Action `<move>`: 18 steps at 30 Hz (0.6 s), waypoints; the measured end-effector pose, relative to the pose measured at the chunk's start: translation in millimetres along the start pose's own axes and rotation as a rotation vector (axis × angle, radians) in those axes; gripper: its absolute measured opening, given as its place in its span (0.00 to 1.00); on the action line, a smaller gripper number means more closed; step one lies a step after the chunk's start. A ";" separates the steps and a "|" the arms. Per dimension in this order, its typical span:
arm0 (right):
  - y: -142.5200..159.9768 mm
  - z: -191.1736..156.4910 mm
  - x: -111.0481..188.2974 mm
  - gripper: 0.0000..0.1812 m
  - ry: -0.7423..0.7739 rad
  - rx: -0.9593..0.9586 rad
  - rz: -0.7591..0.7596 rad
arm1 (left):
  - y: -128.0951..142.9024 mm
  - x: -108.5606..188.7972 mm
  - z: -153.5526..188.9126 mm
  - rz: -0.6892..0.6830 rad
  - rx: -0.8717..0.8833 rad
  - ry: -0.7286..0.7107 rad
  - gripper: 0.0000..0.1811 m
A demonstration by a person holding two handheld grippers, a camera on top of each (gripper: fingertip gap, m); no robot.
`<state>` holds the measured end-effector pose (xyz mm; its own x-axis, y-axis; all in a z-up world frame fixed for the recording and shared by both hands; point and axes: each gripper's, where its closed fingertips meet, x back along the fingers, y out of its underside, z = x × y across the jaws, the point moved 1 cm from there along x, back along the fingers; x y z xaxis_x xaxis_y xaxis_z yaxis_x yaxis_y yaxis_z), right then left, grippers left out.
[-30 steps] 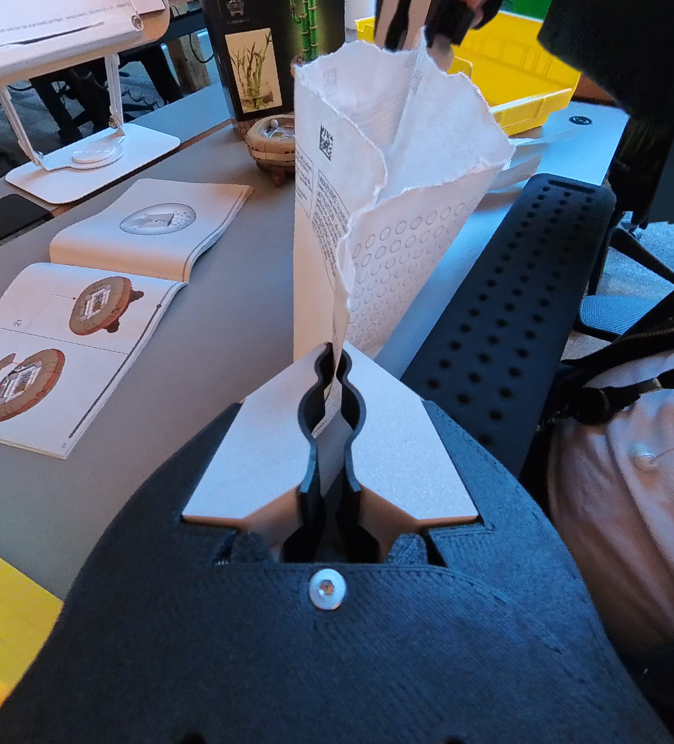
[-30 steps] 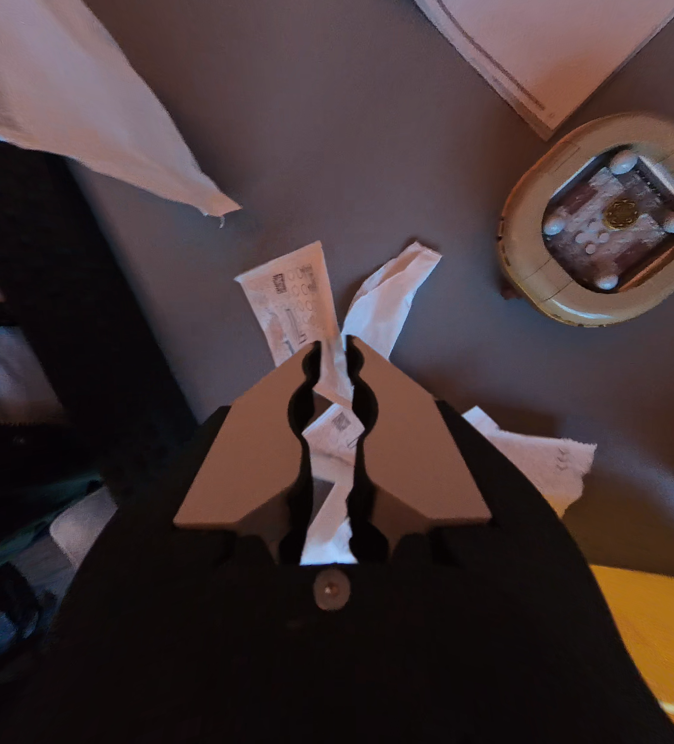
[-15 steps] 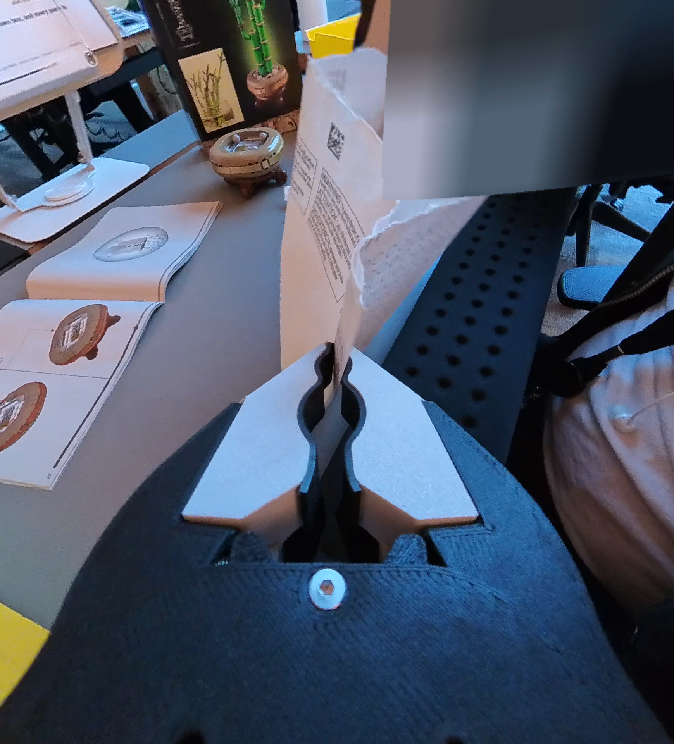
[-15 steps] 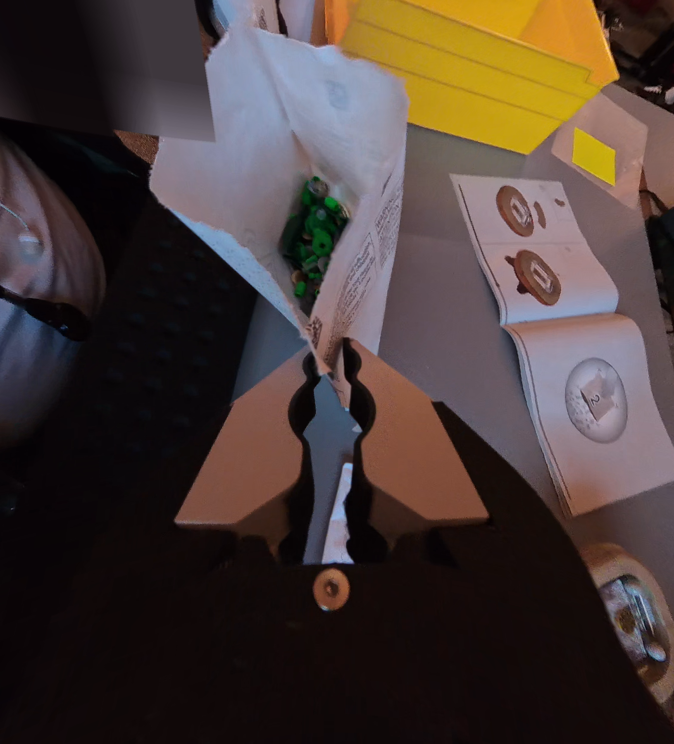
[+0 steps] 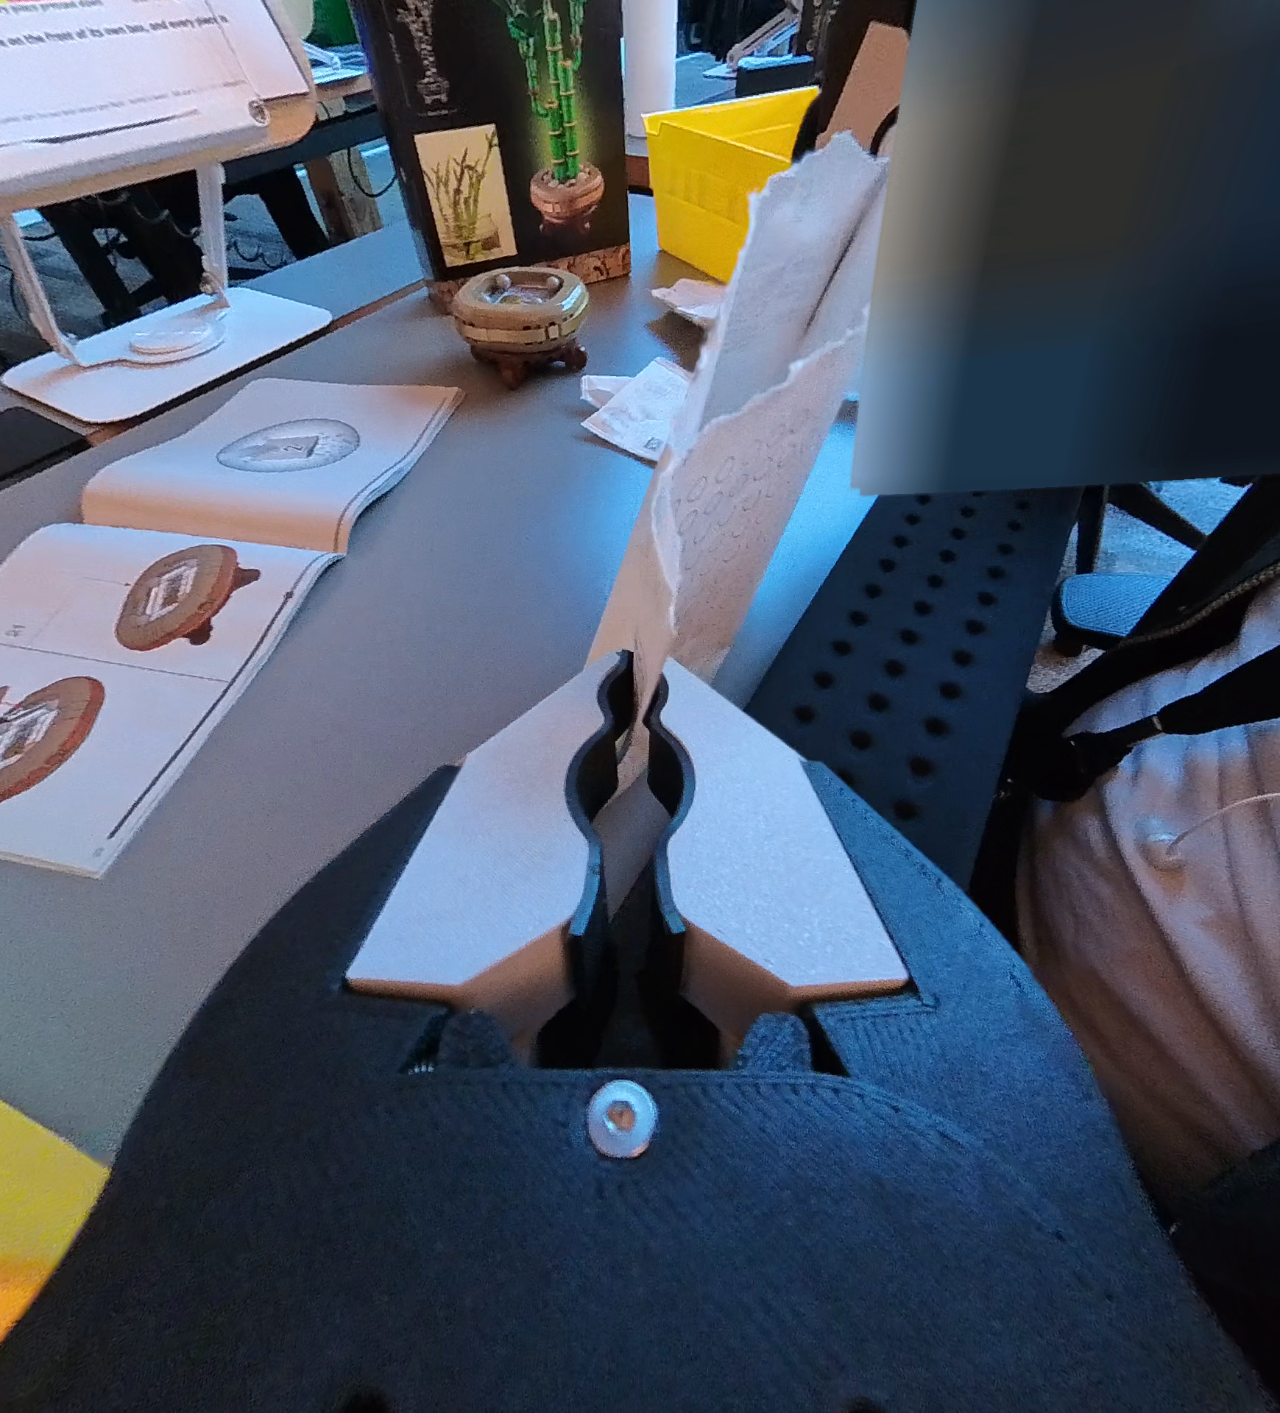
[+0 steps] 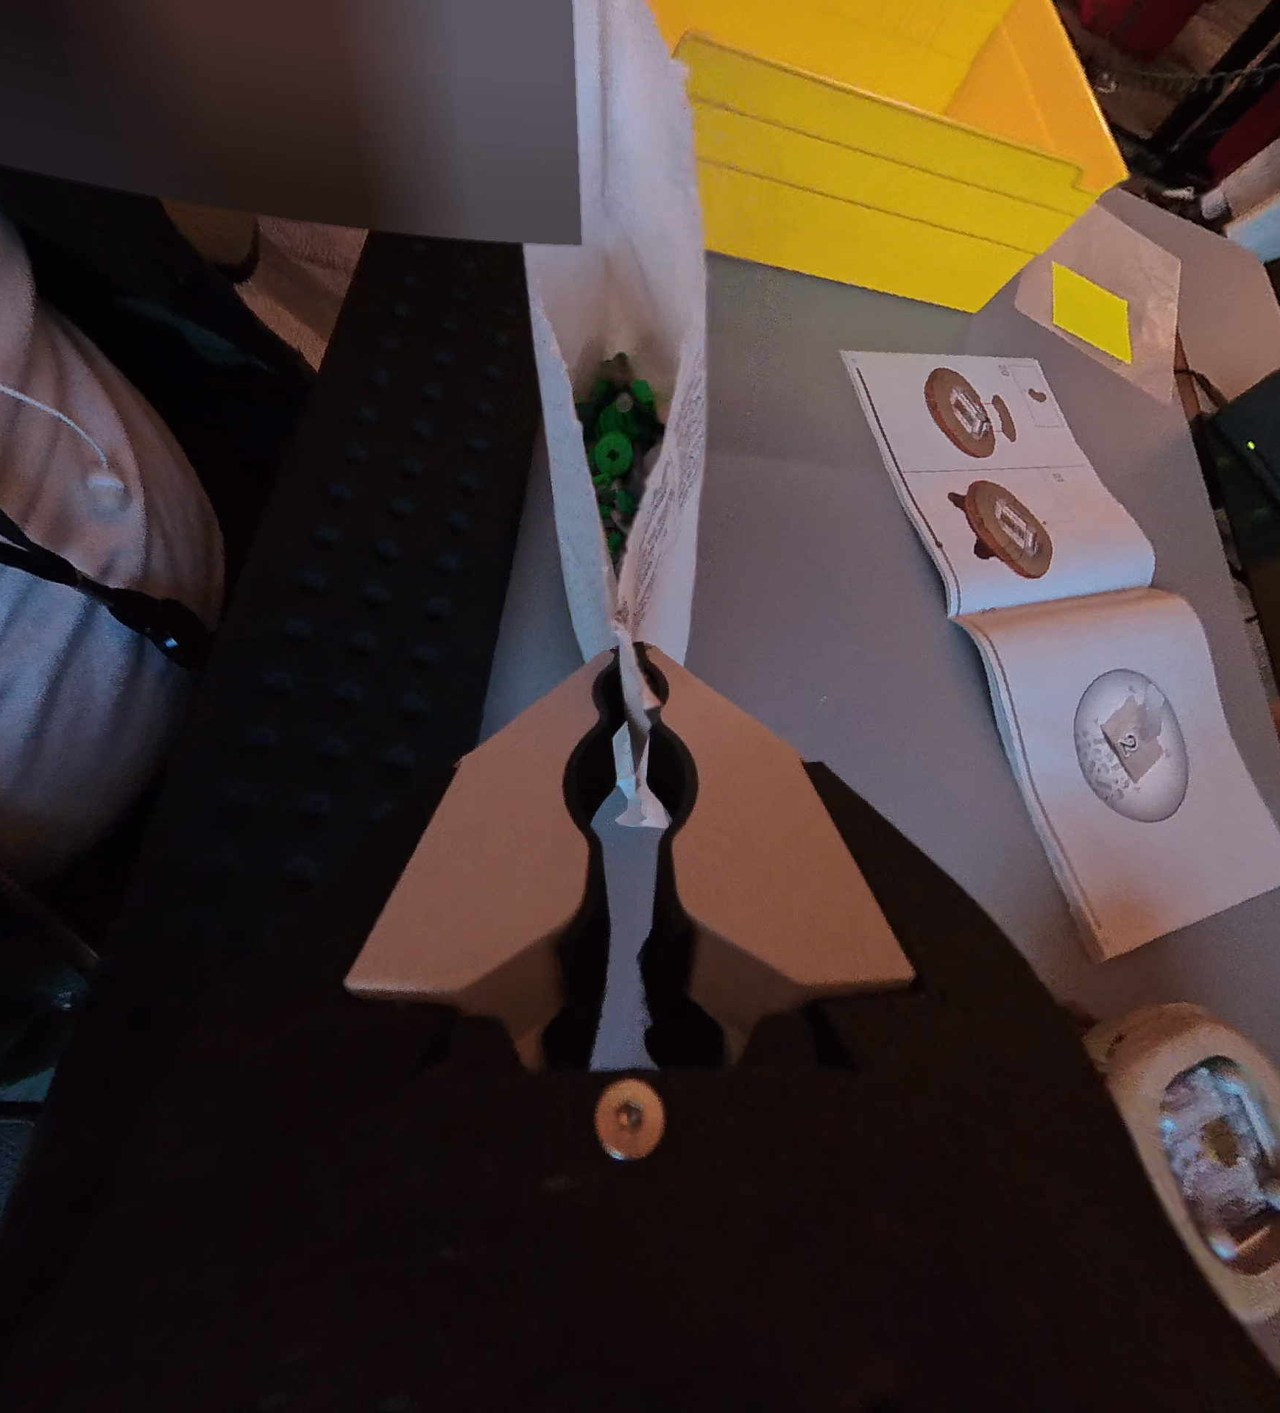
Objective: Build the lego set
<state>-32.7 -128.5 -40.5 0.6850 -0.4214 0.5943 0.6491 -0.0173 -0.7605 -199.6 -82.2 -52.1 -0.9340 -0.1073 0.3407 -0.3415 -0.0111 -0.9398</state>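
Note:
A torn-open white paper bag [image 5: 755,459] is held up between both grippers. My left gripper [image 5: 640,679] is shut on its lower end. My right gripper [image 6: 633,661] is shut on a twisted edge of the bag [image 6: 621,252] near its mouth. Green lego pieces [image 6: 614,443] lie inside the bag. The built tan and brown pot base [image 5: 520,315] stands on the grey table, also in the right wrist view [image 6: 1218,1147]. The open instruction booklet [image 5: 162,604] lies on the table, also in the right wrist view [image 6: 1080,635].
The lego box [image 5: 499,130] stands behind the pot base. Torn paper scraps [image 5: 636,405] lie beside it. Yellow bins [image 5: 721,176] [image 6: 889,153] sit at the table's far end. A white stand [image 5: 155,336] is at the left. A black perforated chair [image 5: 904,635] is by the table edge.
My right gripper, which held a torn paper strip over the table, has swung up and closed on the bag's edge. The bag has leaned right and its mouth has narrowed.

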 end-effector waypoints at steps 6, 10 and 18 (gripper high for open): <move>-10.0 12.5 19.1 0.27 -0.004 -0.135 0.053 | -8.6 -12.9 3.1 0.005 0.076 0.043 0.00; -39.5 24.3 22.5 0.57 -0.026 -0.075 -0.083 | -9.6 -21.5 0.4 -0.010 0.117 0.051 0.00; -28.7 8.5 -30.9 0.66 -0.010 0.006 -0.583 | -10.2 -27.6 -6.1 -0.002 0.184 0.047 0.00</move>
<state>-69.6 -107.3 -34.9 0.2167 -0.3350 0.9170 0.9218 -0.2391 -0.3052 -171.0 -73.0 -51.7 -0.9387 -0.0605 0.3395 -0.3226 -0.1934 -0.9266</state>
